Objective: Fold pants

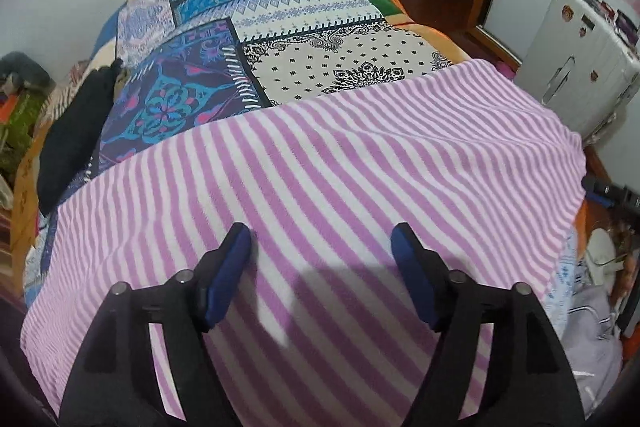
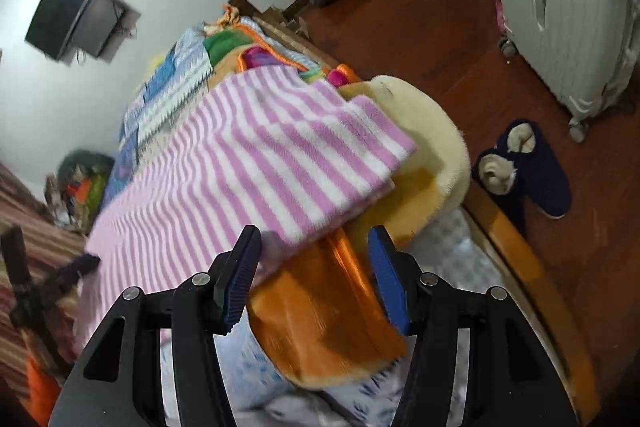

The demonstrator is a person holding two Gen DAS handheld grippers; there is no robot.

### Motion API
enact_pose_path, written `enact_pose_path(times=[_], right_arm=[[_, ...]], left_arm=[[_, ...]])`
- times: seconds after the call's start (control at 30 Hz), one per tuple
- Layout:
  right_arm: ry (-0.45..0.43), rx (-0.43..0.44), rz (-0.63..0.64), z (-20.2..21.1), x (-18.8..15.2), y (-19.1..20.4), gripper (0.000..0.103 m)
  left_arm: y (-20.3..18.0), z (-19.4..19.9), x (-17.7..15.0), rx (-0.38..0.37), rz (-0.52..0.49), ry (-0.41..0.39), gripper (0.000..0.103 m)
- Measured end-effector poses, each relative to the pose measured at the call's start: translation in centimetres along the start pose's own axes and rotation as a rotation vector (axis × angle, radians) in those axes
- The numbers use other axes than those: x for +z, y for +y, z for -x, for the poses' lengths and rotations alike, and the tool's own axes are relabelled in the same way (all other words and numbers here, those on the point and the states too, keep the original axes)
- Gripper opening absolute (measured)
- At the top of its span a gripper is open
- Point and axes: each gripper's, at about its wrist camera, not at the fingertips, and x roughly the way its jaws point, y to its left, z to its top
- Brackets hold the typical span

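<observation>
Pink-and-white striped pants (image 1: 340, 167) lie spread flat across the near end of the bed. My left gripper (image 1: 321, 233) hovers over their near part, jaws wide apart and nothing between the blue pads (image 1: 224, 279). In the right wrist view the same pants (image 2: 260, 163) run toward the bed's edge, where a corner looks doubled over. My right gripper (image 2: 315, 233) stands open at that lower edge. The blurred hem lies by its left pad (image 2: 240, 275) and an orange blanket (image 2: 320, 315) sits under the gap. No pad presses on the cloth.
A patterned bedspread (image 1: 280, 27) covers the far bed, with a black garment (image 1: 76, 131) on its left side. A white suitcase (image 1: 580, 67) stands on the right. Dark slippers (image 2: 528, 167) sit on the wooden floor beside the bed frame (image 2: 532, 267).
</observation>
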Motion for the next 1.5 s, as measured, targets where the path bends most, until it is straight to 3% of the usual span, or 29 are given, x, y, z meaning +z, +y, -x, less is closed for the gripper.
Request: enact_pose_path(times=[0.1, 0.4, 0.5, 0.63, 0.87, 1.1, 1.5], right_arm=[[-0.017, 0.000, -0.034, -0.8, 0.3, -0.5, 0.064], [-0.063, 0.019, -0.035, -1.7, 1.3, -0.7, 0.065], [-0.089, 0.021, -0.013, -1.7, 1.8, -0.2, 0.048], [-0.140, 0.011, 0.014, -1.0, 2.1, 0.4, 0.015], [-0.188, 0.029, 0.056, 0.8, 2.5, 2.0, 0.010], [-0.260, 0.088, 0.162, 4.1, 4.0, 7.2, 0.010], [-0.323, 0.209, 0.453, 6.2, 3.4, 21.7, 0.009]], left_arm=[[0.1, -0.1, 0.0, -0.001, 0.002, -0.006, 0.076], [0.3, -0.4, 0.2, -0.003, 0.017, -0.010, 0.078], [0.5, -0.4, 0.2, -0.011, 0.024, -0.013, 0.078], [0.5, -0.3, 0.0, -0.009, 0.028, -0.021, 0.078], [0.5, 0.2, -0.1, -0.011, 0.031, -0.028, 0.078], [2.6, 3.5, -0.6, -0.037, 0.049, -0.092, 0.078], [12.0, 10.1, -5.4, 0.004, 0.187, -0.222, 0.078]])
